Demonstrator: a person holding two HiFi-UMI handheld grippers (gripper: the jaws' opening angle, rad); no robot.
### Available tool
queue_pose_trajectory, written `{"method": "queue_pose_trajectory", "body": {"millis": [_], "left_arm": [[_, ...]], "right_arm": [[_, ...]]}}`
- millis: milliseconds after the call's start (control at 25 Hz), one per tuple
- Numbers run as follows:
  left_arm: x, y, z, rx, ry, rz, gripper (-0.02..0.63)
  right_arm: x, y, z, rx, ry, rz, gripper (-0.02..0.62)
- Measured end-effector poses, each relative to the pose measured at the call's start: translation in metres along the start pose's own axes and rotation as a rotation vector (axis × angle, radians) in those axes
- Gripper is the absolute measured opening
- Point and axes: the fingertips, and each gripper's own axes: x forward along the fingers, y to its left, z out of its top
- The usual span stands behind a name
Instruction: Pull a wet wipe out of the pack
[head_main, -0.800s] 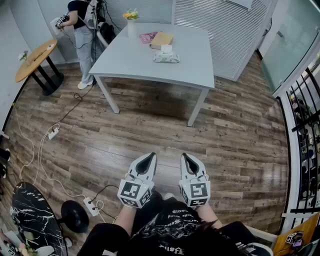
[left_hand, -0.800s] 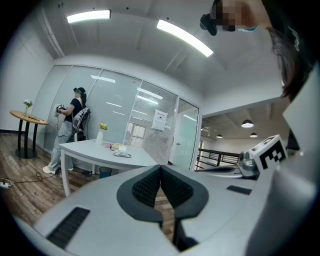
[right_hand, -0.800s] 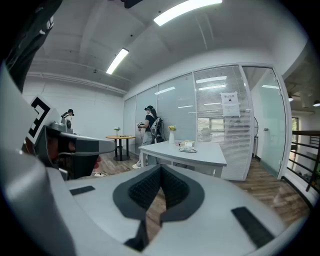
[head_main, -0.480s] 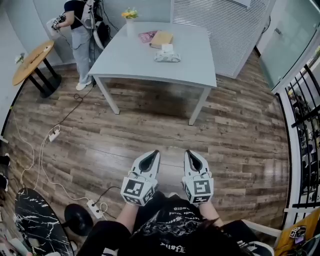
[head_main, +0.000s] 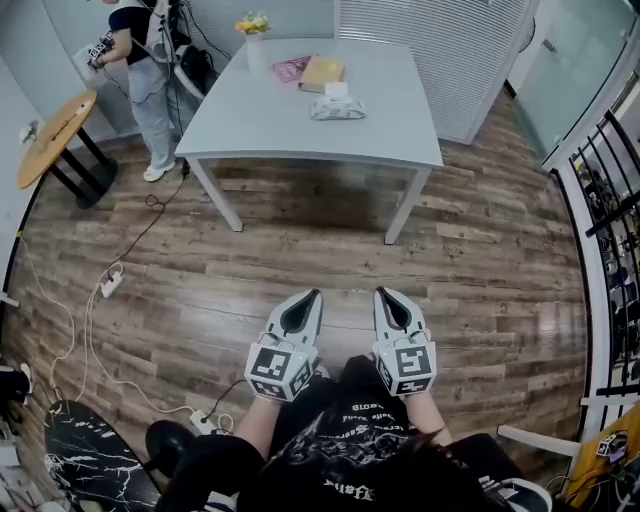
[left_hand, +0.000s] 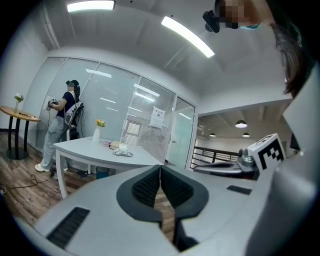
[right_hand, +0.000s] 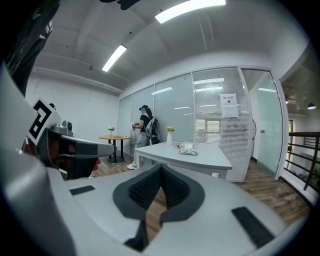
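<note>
Cable (head_main: 88, 318): laid across the floor left of the desk, with a power strip (head_main: 112, 283) on it.
Bystander (head_main: 140, 60): stood at the desk's far left corner.
Desk (head_main: 270, 125): well apart from both grippers, with open floor between.
Left gripper (head_main: 305, 305): clenched, pads pressed together, nothing held; kept close to the body.
Pack (head_main: 336, 108): laid on the desk's far half, about midway between the left and right edges. A white piece is seen at its top.
Right gripper (head_main: 388, 303): clenched and empty, just beside the left one.
Step in hand: the approach is judged not yet finished; no grasp is possible from here.
Risk 1: the cable may be caught underfoot if the approach drifts left.
Risk 2: the pack may be lifted with the wipe unless it is pinned by the other gripper.
Risk 3: a wipe pinched too shallowly may tear or slip.
</note>
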Motion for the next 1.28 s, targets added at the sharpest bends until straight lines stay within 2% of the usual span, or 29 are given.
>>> {"method": "queue_pose_trajectory", "body": {"millis": [160,360,600,720,1040,1280], "left_arm": [[0.008,0.017,0.001,-0.021,-0.002,0.026,0.008],[0.039,0.035,-0.002,-0.024,0.023,0.041,0.008],[0.103,0.055,0.013,0.004,0.028,0.064,0.008],[0.14,0.065,0.022,0.018,0.034,0.08,0.008],[0.227,0.075,0.035,0.002,0.027,0.129,0.008],[0.264,0.081,0.036,-0.013,0.034,0.175,0.008]], "right_arm": [[0.016,-0.005,0.003,-0.009,0.005,-0.008,-0.002],[0.056,-0.024,0.003,-0.013,0.021,0.044,-0.002],[0.116,-0.06,0.014,-0.055,0.023,0.102,-0.002],[0.145,-0.089,0.016,-0.044,0.033,0.113,-0.002],[0.206,-0.155,0.017,-0.049,0.055,0.167,-0.002],[0.235,-0.182,0.015,-0.064,0.071,0.212,-0.002]]}}
